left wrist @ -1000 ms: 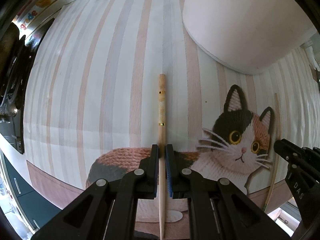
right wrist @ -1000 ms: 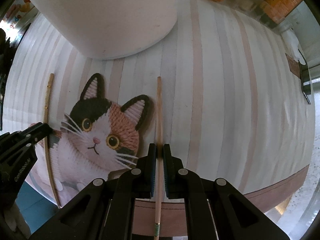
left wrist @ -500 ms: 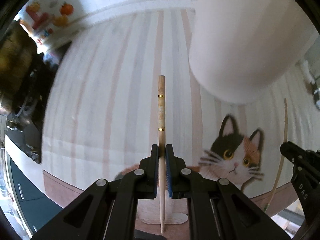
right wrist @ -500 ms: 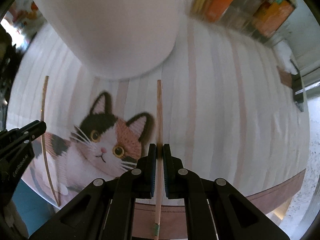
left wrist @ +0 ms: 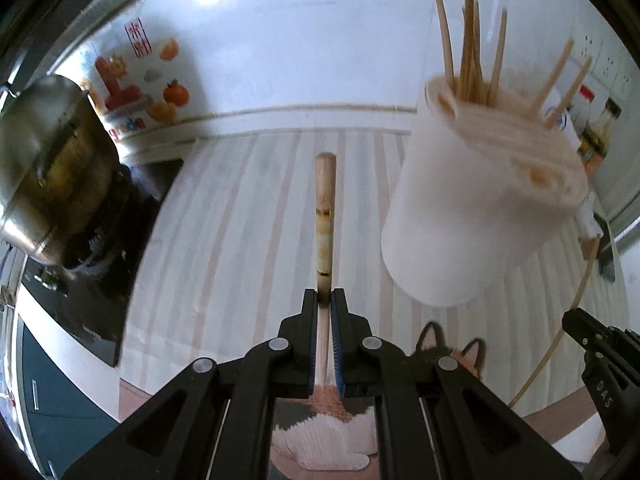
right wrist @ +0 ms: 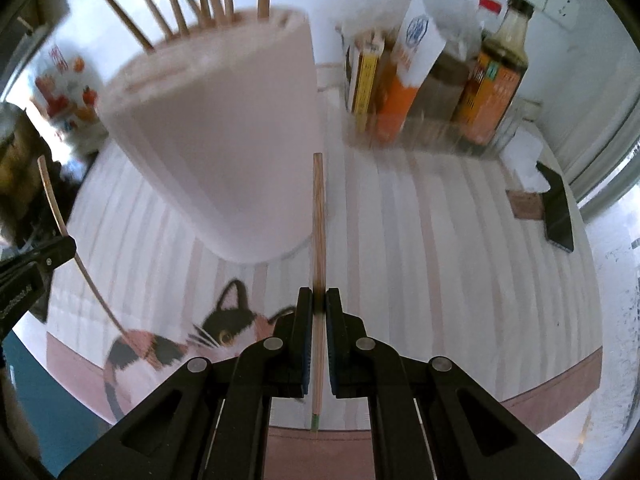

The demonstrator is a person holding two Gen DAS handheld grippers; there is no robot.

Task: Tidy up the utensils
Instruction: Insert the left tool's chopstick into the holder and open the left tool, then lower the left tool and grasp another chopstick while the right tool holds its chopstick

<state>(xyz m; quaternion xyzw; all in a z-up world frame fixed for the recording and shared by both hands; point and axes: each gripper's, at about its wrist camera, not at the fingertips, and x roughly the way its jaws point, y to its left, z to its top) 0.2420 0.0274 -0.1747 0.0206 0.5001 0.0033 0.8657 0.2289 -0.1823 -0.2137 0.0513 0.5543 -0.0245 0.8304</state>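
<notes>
Two chopsticks were off the mat, one in each of my tools. My left gripper (left wrist: 325,312) was shut tight on the thick chopstick (left wrist: 325,216), the one with gold rings near its round end. My right gripper (right wrist: 319,308) was shut tight on the thin chopstick (right wrist: 318,220), which had a little green tip at the bottom. I held each stick near its middle, so it would not swing or slip out.

Both sticks pointed away from me, toward the far edge of the striped mat (left wrist: 240,240). The mat had a cat picture (right wrist: 224,332) near its front edge, just under my tools.

The white holder (left wrist: 480,208) stood on the mat near the far edge, between my two tools. It already had many wooden sticks (left wrist: 472,40) standing in the holes in its top. I think they stood there so they stay clean and easy to grab.

I held my tools up high, above the mat, because the holes are in the top of the holder. I think my next job was to tip each stick upright and drop it in. The holes looked small, so I had to aim with care. Some bottles and boxes (right wrist: 440,72) stood at the far right corner, well away from my sticks.
</notes>
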